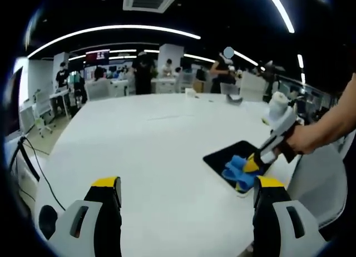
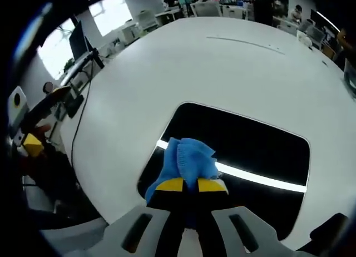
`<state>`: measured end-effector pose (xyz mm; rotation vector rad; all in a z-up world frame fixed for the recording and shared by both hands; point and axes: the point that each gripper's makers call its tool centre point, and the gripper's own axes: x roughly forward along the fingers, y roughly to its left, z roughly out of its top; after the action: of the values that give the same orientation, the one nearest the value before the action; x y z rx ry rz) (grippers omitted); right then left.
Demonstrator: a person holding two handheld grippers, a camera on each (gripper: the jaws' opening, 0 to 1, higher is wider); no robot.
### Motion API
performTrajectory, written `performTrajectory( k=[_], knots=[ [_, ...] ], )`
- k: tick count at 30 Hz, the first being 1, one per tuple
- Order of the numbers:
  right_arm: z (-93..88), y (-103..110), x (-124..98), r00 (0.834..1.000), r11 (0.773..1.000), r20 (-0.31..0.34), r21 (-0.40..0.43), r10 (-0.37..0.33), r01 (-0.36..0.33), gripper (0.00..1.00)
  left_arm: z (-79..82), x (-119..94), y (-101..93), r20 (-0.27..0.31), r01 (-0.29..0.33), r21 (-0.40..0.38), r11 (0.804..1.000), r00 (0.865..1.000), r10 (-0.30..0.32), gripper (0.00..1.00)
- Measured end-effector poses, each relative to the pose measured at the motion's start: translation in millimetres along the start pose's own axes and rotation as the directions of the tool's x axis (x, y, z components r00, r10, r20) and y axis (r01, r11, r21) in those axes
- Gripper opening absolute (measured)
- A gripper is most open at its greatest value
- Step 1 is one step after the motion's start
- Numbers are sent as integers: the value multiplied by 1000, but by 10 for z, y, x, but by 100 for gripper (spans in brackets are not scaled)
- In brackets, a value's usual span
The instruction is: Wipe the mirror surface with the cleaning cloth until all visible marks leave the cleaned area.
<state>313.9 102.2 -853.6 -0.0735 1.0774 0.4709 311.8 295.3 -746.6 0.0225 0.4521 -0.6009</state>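
In the left gripper view, the left gripper (image 1: 186, 209) is held with jaws spread wide above the white table (image 1: 156, 140). To the right, the blue cleaning cloth (image 2: 189, 159) is pinched by the right gripper (image 2: 190, 186) and pressed on the dark mirror (image 2: 250, 146), near its edge.

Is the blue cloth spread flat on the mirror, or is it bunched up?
Bunched up. The blue cloth sits crumpled in the right gripper, its jaws shut on it, over the mirror.

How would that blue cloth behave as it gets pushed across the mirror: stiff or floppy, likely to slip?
Probably floppy: the blue cloth bunches in soft folds ahead of the right gripper, which is shut on it. It likely slides easily, since the mirror looks smooth and glossy, reflecting a ceiling light. It seems light, and some folds may trail or flip when pushed.
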Motion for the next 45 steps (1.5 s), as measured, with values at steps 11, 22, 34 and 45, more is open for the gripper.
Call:
performTrajectory(
  k=[11, 22, 34, 45],
  knots=[
    [-70, 35, -39, 1000, 1000, 14, 28, 1, -1, 1, 13, -26, -87, 1, 20, 8, 1000, 1000, -20, 100],
    [-169, 93, -86, 1000, 1000, 15, 20, 3, -3, 1, -10, -44, -147, 13, 23, 5, 1000, 1000, -23, 100],
    [-256, 141, -121, 1000, 1000, 11, 10, 20, -20, 1, -28, -54, -219, 12, 25, 2, 1000, 1000, -25, 100],
    [-330, 195, -151, 999, 999, -3, -9, 45, -45, 1, -46, -80, -213, 13, 12, -3, 1000, 1000, -12, 100]
  ],
)
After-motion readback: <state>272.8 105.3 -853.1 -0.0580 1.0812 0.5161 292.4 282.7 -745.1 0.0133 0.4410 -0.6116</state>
